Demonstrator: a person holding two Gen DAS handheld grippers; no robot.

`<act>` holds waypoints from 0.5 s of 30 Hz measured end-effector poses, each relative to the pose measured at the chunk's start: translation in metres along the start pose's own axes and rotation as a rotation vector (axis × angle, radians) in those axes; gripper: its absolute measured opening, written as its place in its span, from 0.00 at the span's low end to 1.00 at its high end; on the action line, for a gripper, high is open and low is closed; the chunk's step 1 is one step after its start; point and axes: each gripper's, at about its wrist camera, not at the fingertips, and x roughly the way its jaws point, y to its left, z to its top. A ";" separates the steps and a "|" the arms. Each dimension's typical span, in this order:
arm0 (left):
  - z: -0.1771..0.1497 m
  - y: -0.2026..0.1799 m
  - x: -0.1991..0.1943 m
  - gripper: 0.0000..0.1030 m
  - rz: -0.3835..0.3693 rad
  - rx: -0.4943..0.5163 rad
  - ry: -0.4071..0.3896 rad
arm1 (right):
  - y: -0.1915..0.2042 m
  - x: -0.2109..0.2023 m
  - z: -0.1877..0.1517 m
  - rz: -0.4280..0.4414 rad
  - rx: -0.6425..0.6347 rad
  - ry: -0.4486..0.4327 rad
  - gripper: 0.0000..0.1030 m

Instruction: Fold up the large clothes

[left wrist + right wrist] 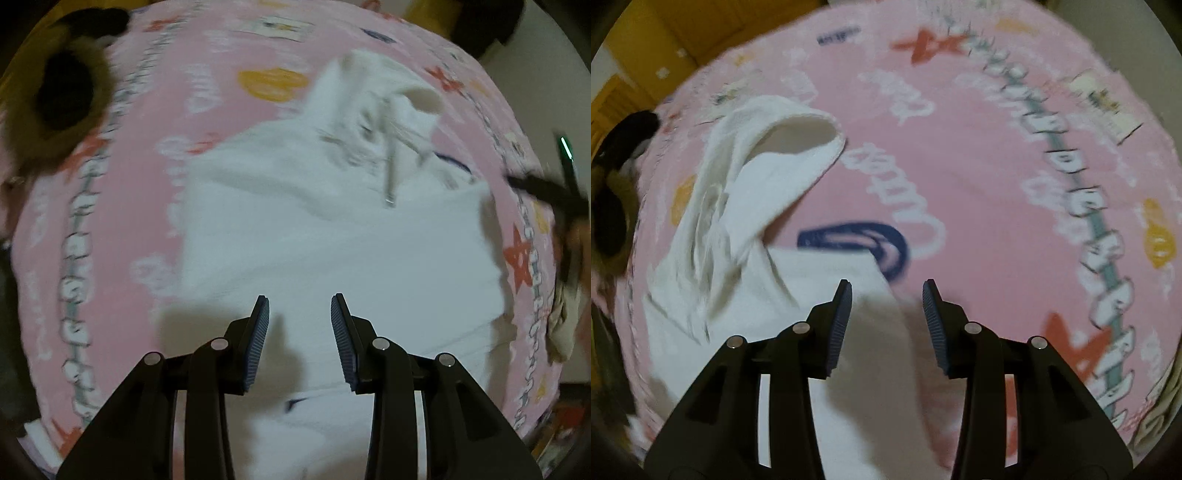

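Note:
A large white hooded garment (332,240) lies spread on a pink patterned bedsheet (122,206). Its hood and drawstrings (391,170) lie bunched at the far end. My left gripper (300,306) is open and empty, hovering over the garment's flat body. In the right wrist view the same garment (738,206) lies at the left, with an open cuff or hood raised at the top. My right gripper (887,291) is open and empty above the garment's right edge, where it meets the sheet (997,184). The other gripper shows as a dark blur at the right edge of the left wrist view (554,192).
A brown and black plush toy (62,96) lies on the bed's far left; it also shows in the right wrist view (609,218). Yellow furniture (646,40) stands behind the bed. A crumpled beige cloth (561,325) lies at the bed's right edge.

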 end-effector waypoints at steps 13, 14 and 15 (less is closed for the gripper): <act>-0.042 -0.066 0.086 0.32 0.012 0.075 0.111 | 0.049 0.079 -0.007 -0.361 -0.237 0.327 0.20; -0.045 -0.066 0.088 0.32 0.025 0.087 0.116 | 0.046 0.076 -0.007 -0.362 -0.235 0.316 0.10; -0.047 -0.066 0.089 0.32 0.034 0.095 0.119 | 0.043 0.072 -0.007 -0.374 -0.238 0.302 0.10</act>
